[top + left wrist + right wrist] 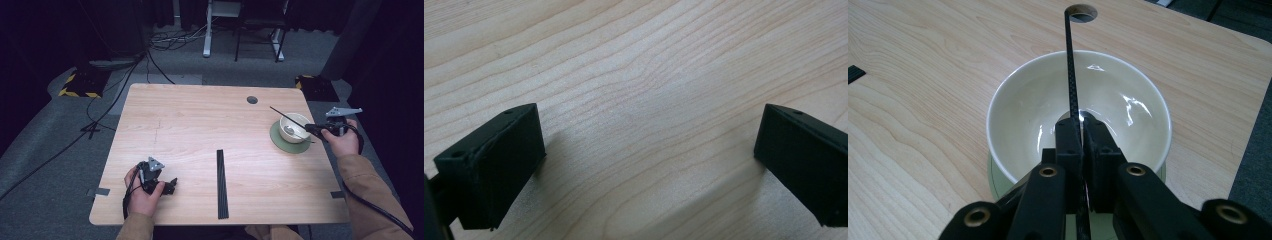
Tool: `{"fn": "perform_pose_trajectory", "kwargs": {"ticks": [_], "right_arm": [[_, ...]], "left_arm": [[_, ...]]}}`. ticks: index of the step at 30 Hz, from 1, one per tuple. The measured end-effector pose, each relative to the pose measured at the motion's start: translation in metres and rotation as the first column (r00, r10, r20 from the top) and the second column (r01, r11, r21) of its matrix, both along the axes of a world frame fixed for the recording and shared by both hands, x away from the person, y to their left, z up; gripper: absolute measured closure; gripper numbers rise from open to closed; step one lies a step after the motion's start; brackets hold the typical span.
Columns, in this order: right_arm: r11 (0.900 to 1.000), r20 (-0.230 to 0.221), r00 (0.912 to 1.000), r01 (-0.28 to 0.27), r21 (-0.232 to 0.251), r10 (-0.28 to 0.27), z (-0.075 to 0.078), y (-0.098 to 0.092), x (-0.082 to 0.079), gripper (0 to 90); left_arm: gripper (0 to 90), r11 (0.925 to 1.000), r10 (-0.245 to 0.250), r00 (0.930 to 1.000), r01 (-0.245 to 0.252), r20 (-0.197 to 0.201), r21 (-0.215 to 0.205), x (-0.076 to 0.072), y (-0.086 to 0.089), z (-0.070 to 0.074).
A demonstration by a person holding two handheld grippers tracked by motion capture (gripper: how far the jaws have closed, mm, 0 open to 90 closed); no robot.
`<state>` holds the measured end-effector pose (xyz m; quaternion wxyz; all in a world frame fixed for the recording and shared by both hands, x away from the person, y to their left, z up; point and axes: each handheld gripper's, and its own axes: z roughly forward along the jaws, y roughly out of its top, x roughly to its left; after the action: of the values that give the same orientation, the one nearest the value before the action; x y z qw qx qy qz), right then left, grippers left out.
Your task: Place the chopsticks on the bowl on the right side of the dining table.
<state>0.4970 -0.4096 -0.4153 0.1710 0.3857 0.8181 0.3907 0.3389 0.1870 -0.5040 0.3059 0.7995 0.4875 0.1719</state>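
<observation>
Overall light: dim in the high view, dark surroundings, the table (200,125) the brightest area.
Source: overhead, judging by soft shadows under the left gripper's jaws.
Glare: white highlights on the bowl's (1013,100) glazed inside.
Focus: near jaws soft in both gripper views; wood grain sharp.
Distortion: high view slightly soft and grainy.

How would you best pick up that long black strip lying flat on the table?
Grip the black strip across its narrow width near the middle, coming straight down from above. It lies flat and long on the table, so a mid-length hold should keep it balanced; its thinness may make that tricky.
</observation>
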Motion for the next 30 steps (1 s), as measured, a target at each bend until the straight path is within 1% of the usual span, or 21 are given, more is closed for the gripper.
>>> {"fn": "perform_pose_trajectory", "kwargs": {"ticks": [3, 4, 6, 7, 11, 13, 15, 17, 18, 19, 20, 22, 23, 24, 25, 26, 27, 29, 30], "right_arm": [[1.000, -0.001, 1.0000, -0.004, -0.001, 0.004, -0.002, 0.000, 0.000, 86.3], [1.000, -0.005, 1.0000, 0.003, 0.011, -0.003, -0.003, 0.001, 0.000, 86.4], [1.000, -0.004, 1.0000, -0.006, 0.004, 0.006, -0.005, 0.001, 0.000, 86.3], [1.000, -0.011, 0.9999, -0.006, 0.005, 0.006, -0.006, 0.002, 0.000, 86.3], [1.000, -0.016, 0.9999, -0.006, 0.005, 0.006, -0.008, 0.002, 0.000, 86.3], [1.000, -0.020, 0.9998, 0.005, 0.016, -0.004, -0.010, 0.003, 0.000, 86.3], [1.000, -0.019, 0.9998, -0.003, 0.010, 0.004, -0.011, 0.002, 0.000, 86.2], [1.000, -0.031, 0.9995, 0.001, 0.025, 0.000, -0.011, 0.003, 0.000, 85.6], [0.999, -0.039, 0.9993, -0.002, 0.033, 0.003, -0.011, 0.003, 0.001, 74.6], [0.999, -0.039, 0.9993, -0.002, 0.033, 0.003, -0.011, 0.003, 0.001, 74.6], [0.999, -0.032, 0.9995, 0.009, 0.035, -0.008, -0.010, 0.003, 0.000, 68.7], [0.999, -0.013, 0.9997, 0.019, 0.044, -0.019, -0.008, 0.004, 0.000, 63.1], [0.999, -0.007, 0.9998, 0.021, 0.049, -0.021, -0.007, 0.004, 0.000, 60.7], [0.999, 0.006, 0.9997, 0.025, 0.046, -0.026, -0.006, 0.004, 0.000, 59.5], [0.998, 0.007, 0.9994, 0.033, 0.056, -0.033, -0.005, 0.005, -0.001, 59.1], [0.998, 0.011, 0.9995, 0.030, 0.053, -0.030, -0.003, 0.005, -0.001, 59.0], [0.998, 0.010, 0.9994, 0.032, 0.062, -0.033, -0.002, 0.006, -0.002, 58.6], [0.998, 0.029, 0.9993, 0.023, 0.057, -0.025, 0.002, 0.008, -0.004, 58.1], [0.998, 0.031, 0.9992, 0.025, 0.061, -0.027, 0.005, 0.009, -0.005, 58.0]], "left_arm": [[0.1, 1.0000, -0.001, 1.0000, 0.001, -0.001, 0.000, 0.000, 0.000, 0.000], [0.1, 1.0000, -0.003, 1.0000, 0.003, -0.004, 0.000, 0.000, 0.000, 0.000], [0.1, 1.0000, -0.001, 1.0000, 0.001, -0.002, 0.001, 0.000, 0.000, 0.000], [0.1, 1.0000, 0.000, 1.0000, 0.000, 0.000, 0.000, 0.000, 0.000, 0.000], [0.1, 1.0000, -0.002, 1.0000, 0.002, -0.002, 0.000, 0.000, 0.000, 0.000], [0.1, 1.0000, -0.001, 1.0000, 0.001, -0.001, 0.001, 0.000, 0.000, 0.000], [0.1, 1.0000, -0.002, 1.0000, 0.002, -0.001, 0.001, 0.000, 0.000, 0.000], [0.1, 1.0000, -0.001, 1.0000, 0.001, 0.000, 0.001, 0.000, 0.000, 0.000], [0.1, 1.0000, -0.001, 1.0000, 0.001, 0.000, 0.001, 0.000, 0.000, 0.000], [0.1, 1.0000, -0.002, 1.0000, 0.002, -0.002, 0.000, 0.000, 0.000, 0.000], [0.1, 1.0000, 0.000, 1.0000, 0.000, 0.001, 0.001, 0.000, 0.000, 0.000], [0.1, 1.0000, -0.003, 1.0000, 0.003, -0.004, 0.001, 0.000, 0.000, 0.000], [0.1, 1.0000, 0.000, 1.0000, 0.000, 0.000, 0.000, 0.000, 0.000, 0.000], [0.1, 1.0000, -0.002, 1.0000, 0.002, -0.003, 0.000, 0.000, 0.000, 0.000], [0.1, 1.0000, -0.001, 1.0000, 0.001, -0.001, 0.001, 0.000, 0.000, 0.000], [0.1, 1.0000, -0.002, 1.0000, 0.002, -0.003, 0.001, 0.000, 0.000, 0.000], [0.1, 1.0000, -0.002, 1.0000, 0.002, -0.003, 0.001, 0.000, 0.000, 0.000], [0.1, 1.0000, -0.001, 1.0000, 0.001, -0.002, 0.001, 0.000, 0.000, 0.000], [0.1, 1.0000, -0.001, 1.0000, 0.001, 0.001, 0.001, 0.000, 0.000, 0.000]]}}
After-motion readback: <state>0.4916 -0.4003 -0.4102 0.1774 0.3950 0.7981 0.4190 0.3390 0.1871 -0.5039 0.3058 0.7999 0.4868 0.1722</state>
